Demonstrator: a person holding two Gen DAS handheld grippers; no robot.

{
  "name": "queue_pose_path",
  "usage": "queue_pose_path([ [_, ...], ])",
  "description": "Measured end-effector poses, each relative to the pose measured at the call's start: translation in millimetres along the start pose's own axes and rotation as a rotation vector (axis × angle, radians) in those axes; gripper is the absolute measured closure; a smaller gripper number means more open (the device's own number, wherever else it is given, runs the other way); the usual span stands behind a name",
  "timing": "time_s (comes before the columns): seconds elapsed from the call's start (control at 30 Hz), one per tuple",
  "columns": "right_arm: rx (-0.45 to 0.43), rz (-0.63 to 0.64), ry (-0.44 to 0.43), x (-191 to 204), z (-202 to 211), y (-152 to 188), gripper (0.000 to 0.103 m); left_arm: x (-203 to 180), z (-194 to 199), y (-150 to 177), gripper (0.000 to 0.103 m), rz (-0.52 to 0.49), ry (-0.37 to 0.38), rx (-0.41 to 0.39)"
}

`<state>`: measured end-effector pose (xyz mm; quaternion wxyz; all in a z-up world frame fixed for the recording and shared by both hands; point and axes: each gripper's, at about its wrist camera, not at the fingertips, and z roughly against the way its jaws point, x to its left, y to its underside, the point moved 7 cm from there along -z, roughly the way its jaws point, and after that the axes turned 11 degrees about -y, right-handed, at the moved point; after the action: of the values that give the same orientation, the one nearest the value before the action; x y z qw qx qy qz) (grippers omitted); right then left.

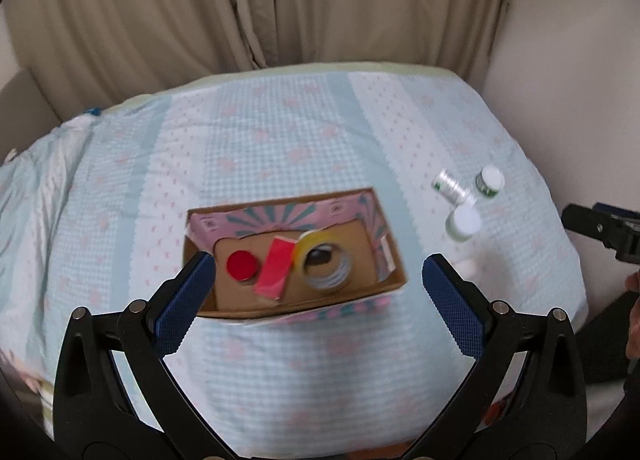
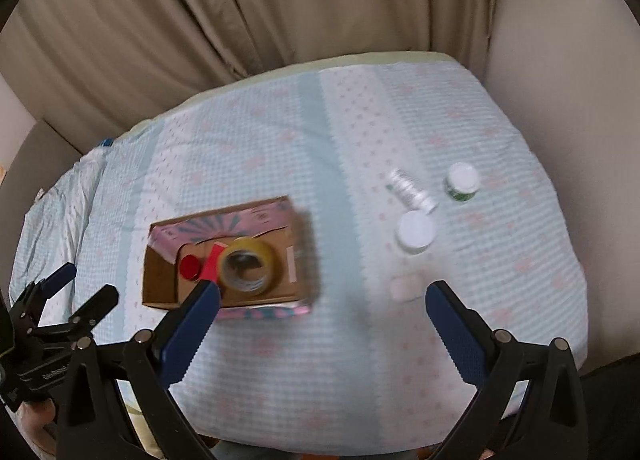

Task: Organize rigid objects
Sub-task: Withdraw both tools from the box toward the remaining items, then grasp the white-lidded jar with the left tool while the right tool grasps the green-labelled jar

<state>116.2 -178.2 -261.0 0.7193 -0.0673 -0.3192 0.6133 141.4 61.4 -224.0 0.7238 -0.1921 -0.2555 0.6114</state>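
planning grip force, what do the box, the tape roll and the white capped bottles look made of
Box: cardboard, seemingly; raw brown matte inside, printed pink and teal outside.
Tape roll: likely plastic packing tape, yellowish and glossy, wound in a ring.
White capped bottles: probably hard plastic, smooth white caps, green labels on two; blur leaves this open.

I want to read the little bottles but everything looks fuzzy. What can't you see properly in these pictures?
- Labels on the three white-capped bottles: too blurred and small in both wrist views.
- Pale small object on the bedspread: blur hides what it is.
- Box floor, left wrist view: partly covered by the tape roll, red block and red cap.
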Motion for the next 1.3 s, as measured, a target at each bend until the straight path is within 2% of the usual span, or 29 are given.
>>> queue_pose_path([
  [0.13,0.01,0.027,0.003,-50.7,13.2,-9.9,0.0,-50.4,14.0,-12.2,0.0,0.032,-0.019,-0.018],
  [0.2,0.02,0.033,-0.024,-77.0,16.1,-15.1,0.0,-77.2,17.7,-19.6,0.0,0.043,-0.016,-0.034],
  [0.47,0.014,0.088,-0.045,-162.1,14.7,-54.6,0.0,-169.5,-8.5,-18.7,0.0,0.034,-0.004,0.032],
  [0.5,0.01,0.1,-0.052,-168.3,10.6,-59.1,0.0,-180.3,-16.1,-16.8,0.0,0.027,0.003,0.038],
  [0.6,0.019,0.117,0.002,-193.4,-15.2,-69.4,0.0,-215.5,-48.4,-5.3,0.0,0.017,0.062,0.07],
  [0.73,0.037,0.109,0.028,-226.5,-53.6,-71.9,0.0,-254.2,-98.3,14.6,0.0,-0.014,0.089,0.109],
  [0.97,0.095,0.131,0.052,-265.4,-118.6,-69.7,0.0,-304.2,-178.6,37.3,0.0,-0.057,0.106,0.17],
  [1.3,0.185,0.192,0.048,-288.6,-210.6,-78.0,0.0,-346.7,-273.0,58.5,0.001,-0.144,0.074,0.243],
])
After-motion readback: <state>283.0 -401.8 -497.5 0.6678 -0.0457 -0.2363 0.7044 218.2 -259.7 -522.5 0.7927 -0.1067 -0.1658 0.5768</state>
